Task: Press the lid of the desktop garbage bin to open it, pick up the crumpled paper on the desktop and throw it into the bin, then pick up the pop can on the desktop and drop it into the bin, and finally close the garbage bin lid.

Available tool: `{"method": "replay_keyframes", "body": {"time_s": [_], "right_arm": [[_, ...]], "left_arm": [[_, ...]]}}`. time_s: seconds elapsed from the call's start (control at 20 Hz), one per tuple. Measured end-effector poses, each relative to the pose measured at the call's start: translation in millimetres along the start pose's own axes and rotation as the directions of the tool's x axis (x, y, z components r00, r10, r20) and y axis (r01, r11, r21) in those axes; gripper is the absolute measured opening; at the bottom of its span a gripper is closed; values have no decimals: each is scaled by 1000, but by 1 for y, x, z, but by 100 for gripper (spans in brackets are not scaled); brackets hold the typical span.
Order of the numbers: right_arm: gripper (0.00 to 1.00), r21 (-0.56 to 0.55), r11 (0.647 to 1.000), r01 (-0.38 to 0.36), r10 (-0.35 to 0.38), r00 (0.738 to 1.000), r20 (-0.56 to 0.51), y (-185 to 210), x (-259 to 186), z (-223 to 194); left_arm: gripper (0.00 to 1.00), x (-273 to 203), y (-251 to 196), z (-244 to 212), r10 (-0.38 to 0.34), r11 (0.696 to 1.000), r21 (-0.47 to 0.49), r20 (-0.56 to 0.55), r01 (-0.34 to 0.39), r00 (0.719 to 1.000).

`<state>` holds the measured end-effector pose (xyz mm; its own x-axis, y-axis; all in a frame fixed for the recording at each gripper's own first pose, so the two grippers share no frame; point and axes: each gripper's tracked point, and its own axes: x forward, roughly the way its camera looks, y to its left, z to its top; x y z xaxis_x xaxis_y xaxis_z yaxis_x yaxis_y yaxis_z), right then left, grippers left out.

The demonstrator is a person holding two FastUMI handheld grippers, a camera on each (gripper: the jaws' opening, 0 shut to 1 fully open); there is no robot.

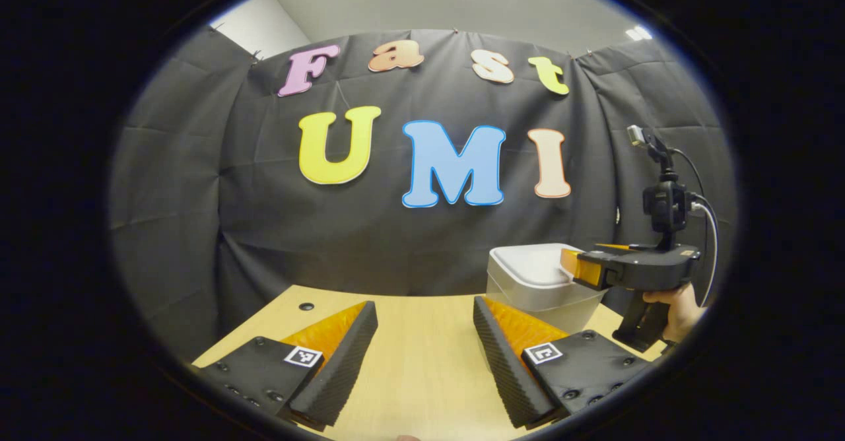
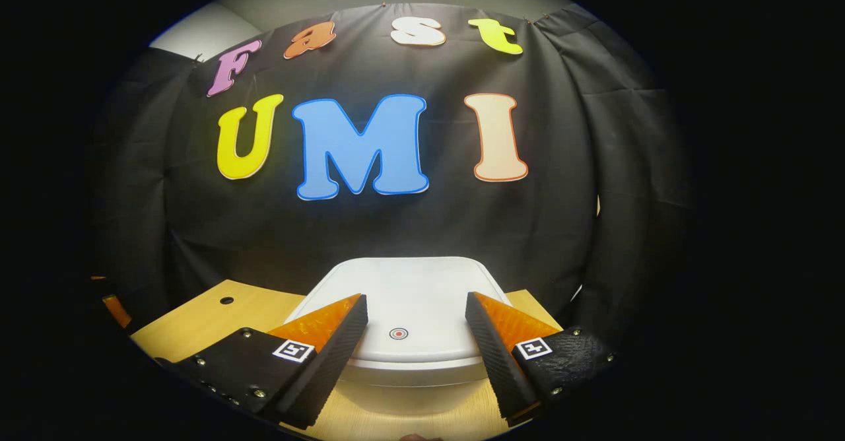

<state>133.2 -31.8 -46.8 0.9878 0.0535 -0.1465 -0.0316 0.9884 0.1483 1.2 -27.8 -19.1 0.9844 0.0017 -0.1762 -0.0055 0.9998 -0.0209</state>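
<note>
We held the left gripper (image 1: 422,335) low over the table (image 1: 422,375), jaws spread, nothing between. At 3 o'clock, the bin (image 1: 538,282) stood, lid (image 2: 403,302) shut. Our right gripper (image 2: 414,335) hovered above it, jaws spread.

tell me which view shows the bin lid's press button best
The right gripper view: the lid is seen from above, the round button between the open right gripper fingers. The left gripper view shows the bin side-on.
</note>
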Motion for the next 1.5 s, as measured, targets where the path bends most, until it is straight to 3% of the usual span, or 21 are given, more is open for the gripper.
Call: {"method": "replay_keyframes", "body": {"time_s": [0.55, 0.9, 0.95, 1.25, 1.3, 1.35, 1.4, 1.5], "right_arm": [[95, -47, 997, -59, 62, 996, 59, 6, -50, 33], [95, -86, 994, -72, 80, 992, 94, 20, -75, 40], [100, -80, 994, -76, 84, 991, 103, 23, -79, 42], [100, -84, 995, -47, 59, 989, 138, 24, -95, 50], [95, -93, 995, -44, 57, 988, 142, 23, -96, 50], [100, -100, 994, -43, 57, 988, 144, 22, -96, 50], [95, -104, 993, -46, 61, 988, 144, 22, -96, 49], [100, -106, 993, -55, 71, 987, 146, 24, -95, 48]], "left_arm": [[96, -2, -2, 10, 54, 999, -1, 65, -54, 996], [96, -9, 7, 21, 50, 999, 0, 111, -50, 993], [96, -7, 9, 23, 48, 999, 3, 119, -49, 992], [95, 6, 23, 30, 47, 999, 10, 133, -49, 990], [96, 5, 26, 32, 58, 998, 9, 139, -60, 989], [96, 3, 29, 33, 66, 998, 7, 142, -68, 988], [96, 1, 30, 33, 72, 997, 4, 142, -73, 987], [96, -3, 33, 34, 85, 996, 0, 146, -86, 986]]}}
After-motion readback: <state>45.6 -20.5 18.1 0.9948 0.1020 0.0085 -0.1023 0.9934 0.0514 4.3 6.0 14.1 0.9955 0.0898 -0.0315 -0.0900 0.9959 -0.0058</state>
